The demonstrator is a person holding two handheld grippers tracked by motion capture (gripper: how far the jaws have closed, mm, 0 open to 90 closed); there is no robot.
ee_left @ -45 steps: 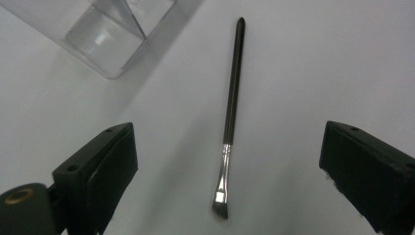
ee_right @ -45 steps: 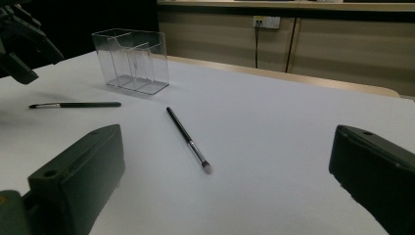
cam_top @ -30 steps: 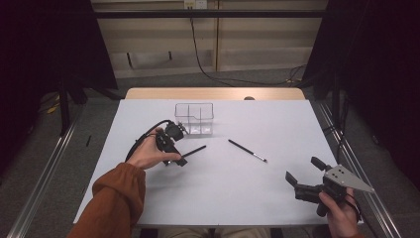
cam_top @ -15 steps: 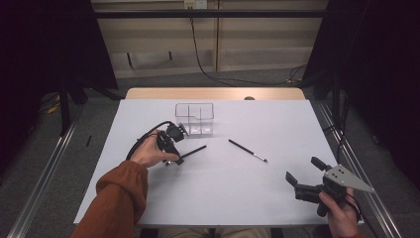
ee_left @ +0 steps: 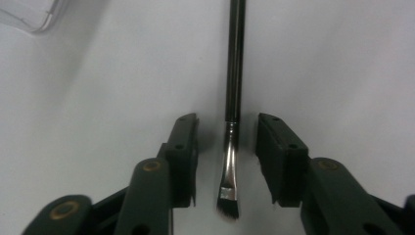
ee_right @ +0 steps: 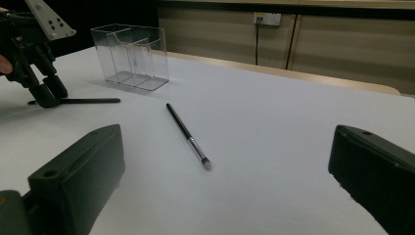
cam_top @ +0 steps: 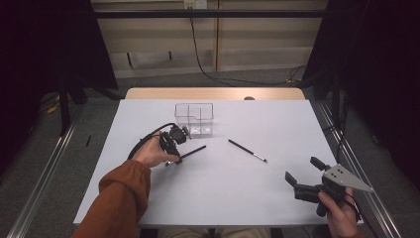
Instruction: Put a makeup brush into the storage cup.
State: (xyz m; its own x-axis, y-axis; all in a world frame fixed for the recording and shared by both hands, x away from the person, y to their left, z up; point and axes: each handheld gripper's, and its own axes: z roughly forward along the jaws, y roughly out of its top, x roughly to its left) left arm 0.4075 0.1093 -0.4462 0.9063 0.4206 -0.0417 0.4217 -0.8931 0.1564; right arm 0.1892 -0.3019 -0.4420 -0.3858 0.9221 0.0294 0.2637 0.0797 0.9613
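The right gripper (cam_top: pixel 303 178) was held at the near right edge of the white tabletop (cam_top: pixel 247 198), its jaws wide apart with nothing between them. Farther in, at the left, the left gripper (cam_top: pixel 171 151) was lowered over the bristle end of a black brush (ee_left: pixel 230 161); its jaws had just been closing, flanking the ferrule without yet touching it. A second brush (cam_top: pixel 246 150) was seen mid-table, and beyond stood a clear plastic organizer (cam_top: pixel 194 119).
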